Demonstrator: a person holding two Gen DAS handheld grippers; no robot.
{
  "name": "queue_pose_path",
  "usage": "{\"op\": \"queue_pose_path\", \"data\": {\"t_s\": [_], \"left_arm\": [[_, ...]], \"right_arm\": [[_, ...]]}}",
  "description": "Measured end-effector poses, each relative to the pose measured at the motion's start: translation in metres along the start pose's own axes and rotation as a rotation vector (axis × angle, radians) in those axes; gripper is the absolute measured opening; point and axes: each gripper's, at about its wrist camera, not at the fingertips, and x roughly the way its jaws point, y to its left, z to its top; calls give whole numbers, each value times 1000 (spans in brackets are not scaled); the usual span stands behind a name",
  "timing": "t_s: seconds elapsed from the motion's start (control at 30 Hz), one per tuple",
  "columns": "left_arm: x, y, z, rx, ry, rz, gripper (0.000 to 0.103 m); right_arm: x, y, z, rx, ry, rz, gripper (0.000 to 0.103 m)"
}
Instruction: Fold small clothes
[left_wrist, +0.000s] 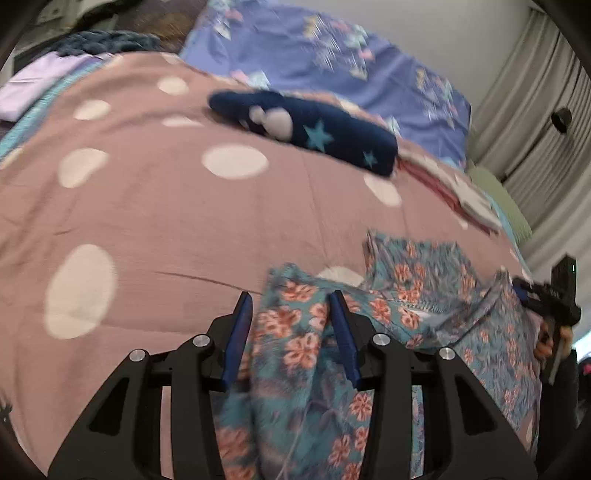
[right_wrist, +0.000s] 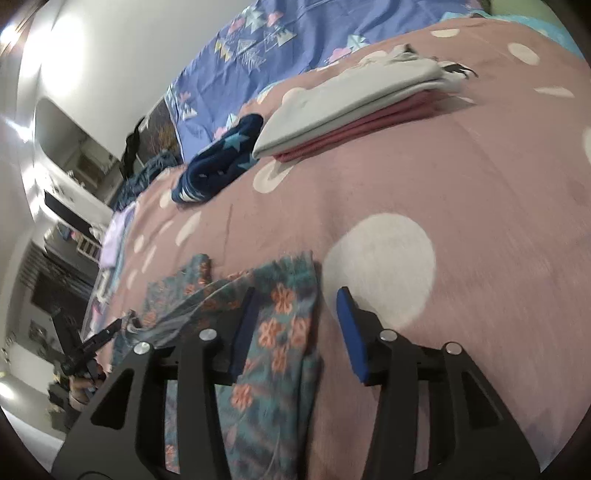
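Pre-fold grasping: left tongs (left_wrist: 291, 299) and right tongs (right_wrist: 295, 295), both wide open, empty, straddling floral garment (left_wrist: 295, 343) at lower frame; next, closing on cloth.

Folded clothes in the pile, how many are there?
2 that I can see: a grey folded piece on top and a pink folded piece right under it, stacked on the spotted pink bedcover. More could be hidden beneath.

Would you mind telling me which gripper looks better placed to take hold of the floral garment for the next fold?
Left, probably. The left gripper is open with the floral garment bunched between its fingers. The right gripper is open too, but only the cloth's edge lies there.
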Motion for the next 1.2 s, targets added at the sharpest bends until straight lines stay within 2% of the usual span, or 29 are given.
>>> {"op": "queue_pose_path", "data": {"t_s": [0.07, 0.1, 0.13, 0.17, 0.2, 0.23, 0.27, 0.37, 0.43, 0.53, 0.6, 0.67, 0.73, 0.8, 0.87, 0.9, 0.97, 1.03, 1.1, 1.13, 1.2], "left_arm": [[10, -2, 3, 10, 28, -3, 43], [12, -3, 6, 14, 30, -5, 42], [13, -3, 8, 13, 31, -9, 39], [13, -3, 9, 9, 29, -17, 30], [11, -2, 11, 3, 25, -33, 24], [9, -1, 11, -2, 20, -47, 12], [7, -1, 12, -2, 13, -57, 5], [-2, -4, 13, 11, -27, -46, 4], [-18, -3, 16, -6, -81, -44, 4], [-50, -2, 22, -42, -178, -98, 4], [-71, -7, 25, -22, -229, -106, 4], [-82, -13, 29, 12, -261, -81, 4], [-77, -12, 32, 23, -253, -39, 4], [-54, -4, 35, 24, -205, 43, 4], [-29, 6, 32, 25, -137, 100, 4], [-7, 13, 26, 21, -75, 137, 5], [13, 23, 16, 3, -12, 155, 7], [11, 27, 8, 0, -52, 131, 12], [5, 27, 10, -10, -46, 127, 20], [0, 23, 11, 2, -50, 156, 27], [-12, 13, 11, 37, -67, 185, 30]], "right_arm": [[6, 1, 5, -14, 0, 0, 44], [7, 1, 7, -16, -2, 4, 31], [7, 1, 8, -18, -2, 9, 23], [8, -1, 8, -16, 2, 23, 6], [8, -2, 9, -2, 11, 48, 6], [8, -4, 10, 11, 6, 61, 6], [7, -4, 9, 15, -3, 63, 6], [2, -2, 7, 23, -25, 73, 6], [-4, -1, 8, 43, -42, 98, 5], [-24, 10, 14, 48, -93, 178, 5], [-36, 21, 18, 25, -126, 212, 5], [-40, 28, 25, 5, -144, 215, 5], [-30, 30, 34, -5, -143, 194, 5], [-2, 25, 44, 14, -103, 172, 6], [23, 15, 49, 24, -48, 141, 10], [43, 6, 47, 41, 1, 102, 10], [59, -8, 41, 71, 31, 97, 7], [56, -22, 35, 106, 1, 178, 7], [51, -29, 33, 140, 1, 213, 7], [47, -29, 32, 140, -1, 210, 7], [38, -27, 25, 123, -8, 189, 7]]}}
